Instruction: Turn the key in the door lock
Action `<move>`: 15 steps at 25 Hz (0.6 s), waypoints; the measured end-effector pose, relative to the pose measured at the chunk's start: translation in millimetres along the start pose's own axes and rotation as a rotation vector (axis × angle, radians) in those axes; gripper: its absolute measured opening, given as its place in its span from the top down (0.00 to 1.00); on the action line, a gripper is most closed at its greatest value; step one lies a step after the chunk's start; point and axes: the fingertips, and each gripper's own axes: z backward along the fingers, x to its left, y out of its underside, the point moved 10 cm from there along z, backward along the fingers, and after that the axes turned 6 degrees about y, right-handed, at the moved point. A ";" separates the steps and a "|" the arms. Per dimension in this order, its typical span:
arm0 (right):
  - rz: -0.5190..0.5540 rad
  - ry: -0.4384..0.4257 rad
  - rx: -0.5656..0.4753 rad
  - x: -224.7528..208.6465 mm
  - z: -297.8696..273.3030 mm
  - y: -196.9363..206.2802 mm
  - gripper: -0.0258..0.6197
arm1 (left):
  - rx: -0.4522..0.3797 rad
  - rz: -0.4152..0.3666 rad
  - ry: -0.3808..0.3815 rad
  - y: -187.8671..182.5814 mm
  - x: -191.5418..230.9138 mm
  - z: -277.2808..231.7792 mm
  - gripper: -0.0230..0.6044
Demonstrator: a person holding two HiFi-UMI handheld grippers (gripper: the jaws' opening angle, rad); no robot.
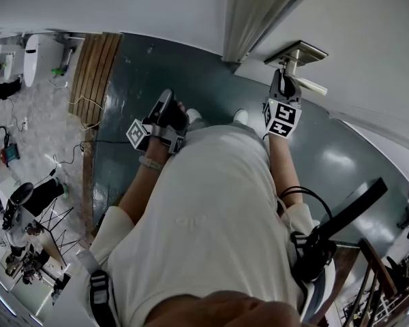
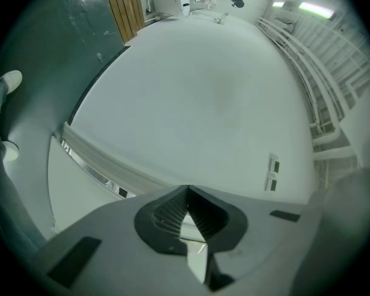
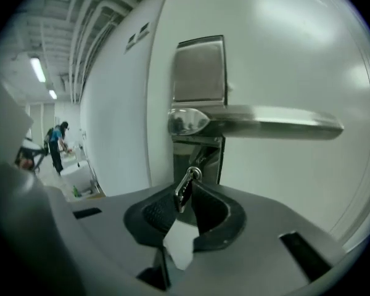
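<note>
Key (image 3: 184, 189) in door lock (image 3: 205, 159), pinched by right gripper (image 3: 187, 193), left gripper (image 2: 187, 194) closed

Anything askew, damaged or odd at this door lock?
Nothing looks damaged. The key sits slanted in the lock under the door handle, pinched by the right gripper, which fits a turn.

Standing here, I find no word, number or brand that can be read. The white cube with black square markers (image 1: 281, 120) on the right gripper (image 1: 284, 80), at one o'clock from the person's chest, carries only coded patterns, no letters. The matching cube (image 1: 138, 133) on the left gripper (image 1: 167, 99), at eleven o'clock, is the same. A faint mark on the white shirt (image 1: 191, 221) is too pale to make out. Two small wall plates (image 2: 273, 172) are too small to read.
</note>
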 end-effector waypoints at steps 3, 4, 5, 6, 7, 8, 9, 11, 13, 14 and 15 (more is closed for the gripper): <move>-0.206 -0.058 0.006 -6.1 -1.0 0.5 0.87 | -0.002 0.000 -0.001 2.4 -2.9 -1.4 0.95; -0.274 -0.077 0.009 -7.9 -1.3 0.2 0.87 | -0.002 -0.001 -0.002 3.0 -4.0 -2.0 0.95; -0.338 -0.096 0.009 -9.3 -1.5 0.0 0.87 | -0.003 -0.003 -0.003 3.4 -5.0 -2.4 0.95; -0.409 -0.119 0.009 -10.7 -1.7 0.2 0.87 | -0.003 -0.005 -0.005 3.5 -5.9 -2.7 0.95; -0.499 -0.147 0.009 -12.4 -2.1 1.1 0.87 | -0.003 -0.008 -0.007 3.4 -6.3 -2.6 0.95; -0.612 -0.181 0.010 -14.3 -2.9 2.8 0.88 | -0.003 -0.011 -0.008 3.1 -6.4 -2.5 0.95; -0.739 -0.220 0.011 -15.8 -4.0 4.9 0.89 | -0.004 -0.013 -0.008 2.9 -6.6 -2.6 0.95; -0.981 -0.295 0.014 -16.9 -6.7 10.6 0.90 | -0.007 -0.016 -0.007 2.9 -7.0 -2.7 0.95; -1.168 -0.336 0.027 -17.4 -7.5 17.3 0.90 | -0.010 -0.019 -0.007 3.7 -6.7 -2.6 0.95; -1.240 -0.343 0.040 -17.9 -7.2 20.2 0.90 | -0.010 -0.021 -0.007 4.5 -6.8 -2.5 0.95; -1.300 -0.350 0.051 -18.5 -7.1 22.6 0.90 | -0.011 -0.022 -0.008 5.2 -6.9 -2.4 0.95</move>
